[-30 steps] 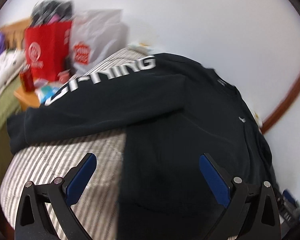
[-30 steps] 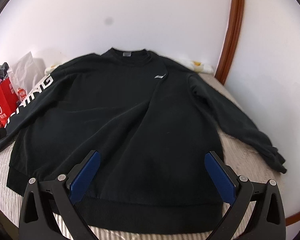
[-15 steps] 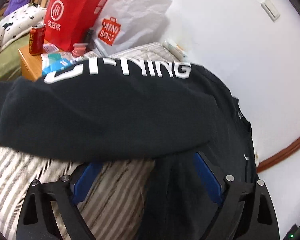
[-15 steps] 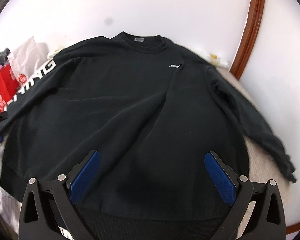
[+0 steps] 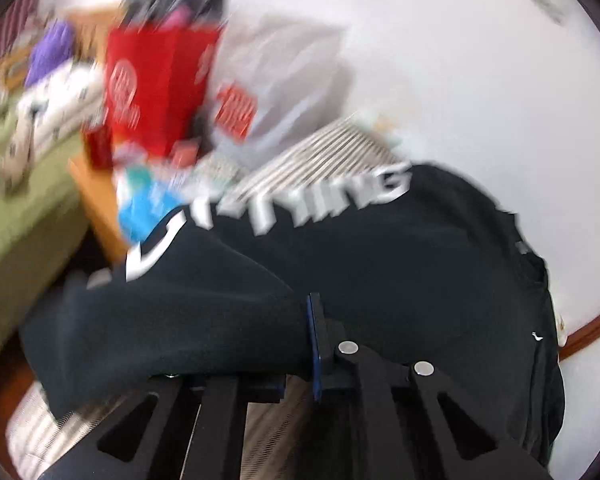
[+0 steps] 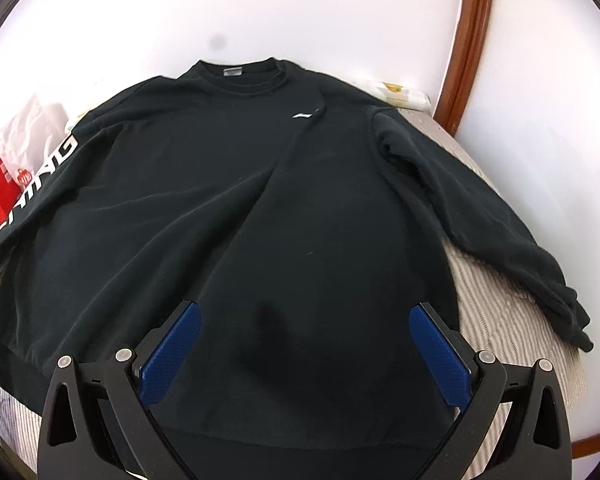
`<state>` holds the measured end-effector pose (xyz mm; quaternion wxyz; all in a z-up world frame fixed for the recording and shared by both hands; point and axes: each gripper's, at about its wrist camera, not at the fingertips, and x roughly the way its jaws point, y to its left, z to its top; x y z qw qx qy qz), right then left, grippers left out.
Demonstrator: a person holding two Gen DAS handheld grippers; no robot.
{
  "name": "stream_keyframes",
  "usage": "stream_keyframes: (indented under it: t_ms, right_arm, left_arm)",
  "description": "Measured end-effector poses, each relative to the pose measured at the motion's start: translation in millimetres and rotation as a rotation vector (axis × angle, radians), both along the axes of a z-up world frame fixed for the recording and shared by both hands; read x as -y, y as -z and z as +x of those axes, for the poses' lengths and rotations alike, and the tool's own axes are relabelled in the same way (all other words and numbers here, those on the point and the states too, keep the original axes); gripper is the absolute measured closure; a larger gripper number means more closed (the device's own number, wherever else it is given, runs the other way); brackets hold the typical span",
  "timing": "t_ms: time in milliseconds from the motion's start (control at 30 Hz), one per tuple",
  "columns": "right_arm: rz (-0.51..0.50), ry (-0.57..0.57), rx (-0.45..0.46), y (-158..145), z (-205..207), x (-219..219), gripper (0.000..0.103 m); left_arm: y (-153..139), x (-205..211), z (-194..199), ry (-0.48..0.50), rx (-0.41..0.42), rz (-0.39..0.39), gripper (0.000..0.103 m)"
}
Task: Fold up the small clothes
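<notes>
Sleeve work on the left wrist view: the left gripper (image 5: 314, 350) has just snapped closed on the lettered sleeve (image 5: 204, 304) of the black sweatshirt (image 5: 400, 280), which lies on the striped bed (image 5: 332, 152). Thick cloth could slip free and collapse. Over on the right wrist view, the right gripper (image 6: 300, 356) hangs wide open, empty, above the hem. Sweatshirt's long axis runs hem to collar (image 6: 236, 74), collar pointing at the wall.

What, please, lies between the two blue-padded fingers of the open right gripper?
In the right wrist view, only the front of the black long-sleeved sweatshirt, near its hem, shows between the right gripper's blue pads; whether they touch the fabric cannot be told.
</notes>
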<state>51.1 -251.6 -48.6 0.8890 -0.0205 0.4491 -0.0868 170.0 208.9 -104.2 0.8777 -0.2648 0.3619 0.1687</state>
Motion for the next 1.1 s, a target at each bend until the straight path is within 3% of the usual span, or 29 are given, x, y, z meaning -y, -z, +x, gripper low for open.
stream_keyframes:
  t_ms: [233, 400, 567, 800, 933, 1000, 1100]
  right_arm:
    - [-0.007, -0.008, 0.031, -11.5, 8.6, 19.7, 0.001]
    - [0.009, -0.008, 0.045, -16.2, 10.1, 35.9, 0.001]
    - [0.012, 0.021, 0.038, -12.3, 7.8, 57.1, 0.001]
    - [0.003, 0.070, 0.054, -5.2, -11.3, 82.9, 0.001]
    - [0.001, 0.101, 0.039, 0.1, -13.9, 95.5, 0.001]
    - [-0.007, 0.105, 0.034, 0.4, -10.5, 97.4, 0.001]
    - [-0.015, 0.092, 0.052, -4.7, -0.5, 91.4, 0.001]
  left_arm:
    - [-75.9, 73.5, 45.8, 0.178, 0.127, 0.122, 0.095]
    - [-92.5, 146.8, 84.7, 0.335, 0.158, 0.190, 0.095]
    - [-76.7, 210.2, 117.5, 0.473, 0.134, 0.209, 0.094]
    - [-30.3, 277.2, 140.5, 0.628, 0.030, 0.213, 0.094]
    - [-14.9, 295.7, 141.1, 0.711, -0.050, 0.208, 0.094]
    - [-14.2, 295.0, 132.8, 0.734, -0.052, 0.195, 0.094]
    - [-19.5, 280.0, 111.8, 0.774, -0.034, 0.174, 0.083]
